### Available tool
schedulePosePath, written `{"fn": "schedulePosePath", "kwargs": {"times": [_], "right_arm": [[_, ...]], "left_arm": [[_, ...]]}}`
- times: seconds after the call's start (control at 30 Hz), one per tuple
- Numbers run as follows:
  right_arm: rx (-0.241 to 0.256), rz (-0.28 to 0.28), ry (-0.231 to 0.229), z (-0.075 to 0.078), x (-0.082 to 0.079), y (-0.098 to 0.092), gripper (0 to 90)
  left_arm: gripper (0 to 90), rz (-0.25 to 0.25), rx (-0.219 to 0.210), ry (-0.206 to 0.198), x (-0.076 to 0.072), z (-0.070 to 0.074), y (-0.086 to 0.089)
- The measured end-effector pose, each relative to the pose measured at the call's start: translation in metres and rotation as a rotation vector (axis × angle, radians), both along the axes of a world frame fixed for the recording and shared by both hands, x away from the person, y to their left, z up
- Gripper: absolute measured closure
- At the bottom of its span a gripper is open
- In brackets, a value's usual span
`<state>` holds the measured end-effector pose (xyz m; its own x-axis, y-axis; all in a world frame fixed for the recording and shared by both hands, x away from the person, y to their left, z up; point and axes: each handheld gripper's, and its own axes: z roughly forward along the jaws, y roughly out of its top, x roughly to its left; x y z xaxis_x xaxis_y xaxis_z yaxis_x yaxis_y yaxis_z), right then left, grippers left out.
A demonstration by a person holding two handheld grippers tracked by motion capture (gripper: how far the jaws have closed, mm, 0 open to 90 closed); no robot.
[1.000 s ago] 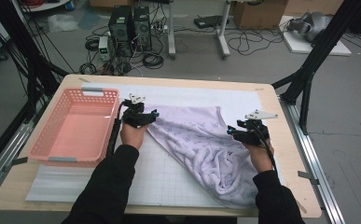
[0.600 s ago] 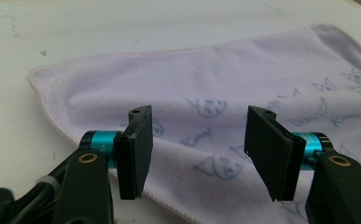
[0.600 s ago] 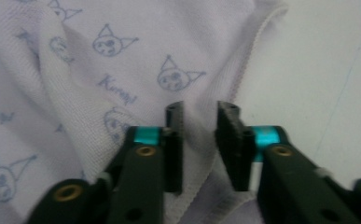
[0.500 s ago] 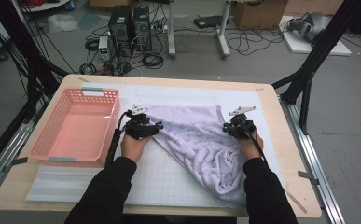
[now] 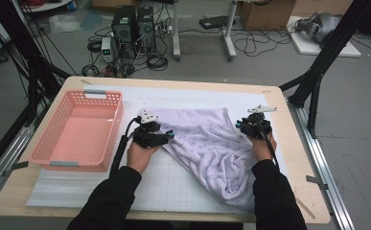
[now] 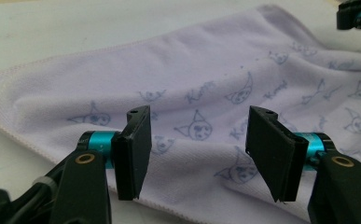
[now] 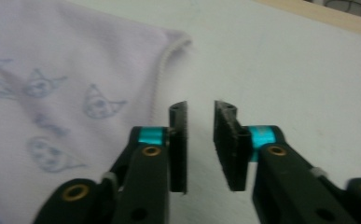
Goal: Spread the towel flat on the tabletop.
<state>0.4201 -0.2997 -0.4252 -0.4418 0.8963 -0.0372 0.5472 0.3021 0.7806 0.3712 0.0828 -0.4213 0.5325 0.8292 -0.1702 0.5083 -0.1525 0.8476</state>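
The left gripper [image 6: 197, 156] hovers with its jaws spread wide and empty over the lilac terry towel printed with small blue cartoon faces [image 6: 215, 88], close above the cloth near its left edge. The right gripper [image 7: 200, 144] has its jaws parted by a narrow gap, gripping nothing, just beside the towel's hemmed corner. The towel lies rumpled across the white gridded mat [image 5: 173, 184] on the wooden table [image 5: 288, 158], with the pink plastic basket [image 5: 61, 160] well apart to the left.
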Motion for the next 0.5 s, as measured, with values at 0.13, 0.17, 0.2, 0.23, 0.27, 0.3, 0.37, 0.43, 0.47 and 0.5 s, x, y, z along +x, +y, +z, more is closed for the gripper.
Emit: {"fn": "schedulePosePath", "kwargs": {"times": [0.13, 0.17, 0.2, 0.23, 0.27, 0.3, 0.37, 0.43, 0.47, 0.5], "right_arm": [[0.034, 0.052, -0.015, 0.005, -0.014, 0.009, 50.1], [0.047, 0.062, -0.006, 0.007, -0.017, 0.010, 46.0], [0.054, 0.071, 0.018, 0.008, -0.020, 0.010, 42.5], [0.068, 0.078, 0.031, 0.011, -0.023, 0.011, 42.1], [0.074, 0.098, 0.036, 0.013, -0.026, 0.012, 42.0], [0.076, 0.112, 0.032, 0.016, -0.030, 0.013, 42.2], [0.097, 0.128, -0.004, 0.021, -0.038, 0.012, 42.2], [0.122, 0.135, -0.002, 0.024, -0.043, 0.010, 42.0], [0.131, 0.133, 0.000, 0.025, -0.044, 0.008, 41.6], [0.131, 0.133, 0.000, 0.025, -0.044, 0.008, 41.6]], "left_arm": [[41.1, 0.005, -0.023, -0.015, -0.006, -0.004, 0.004], [40.9, 0.003, -0.021, -0.013, -0.008, -0.005, 0.005], [40.6, -0.001, -0.024, -0.007, -0.009, -0.006, 0.006], [40.2, -0.005, -0.022, -0.002, -0.011, -0.007, 0.005], [40.0, -0.010, -0.020, 0.003, -0.013, -0.008, 0.005], [39.9, -0.017, -0.018, 0.008, -0.015, -0.009, 0.004], [39.9, -0.034, -0.009, 0.022, -0.022, -0.012, 0.002], [38.7, -0.039, -0.001, 0.031, -0.023, -0.012, 0.000], [38.1, -0.046, 0.014, 0.040, -0.025, -0.013, -0.002], [38.1, -0.047, 0.015, 0.044, -0.027, -0.013, -0.004]]}}
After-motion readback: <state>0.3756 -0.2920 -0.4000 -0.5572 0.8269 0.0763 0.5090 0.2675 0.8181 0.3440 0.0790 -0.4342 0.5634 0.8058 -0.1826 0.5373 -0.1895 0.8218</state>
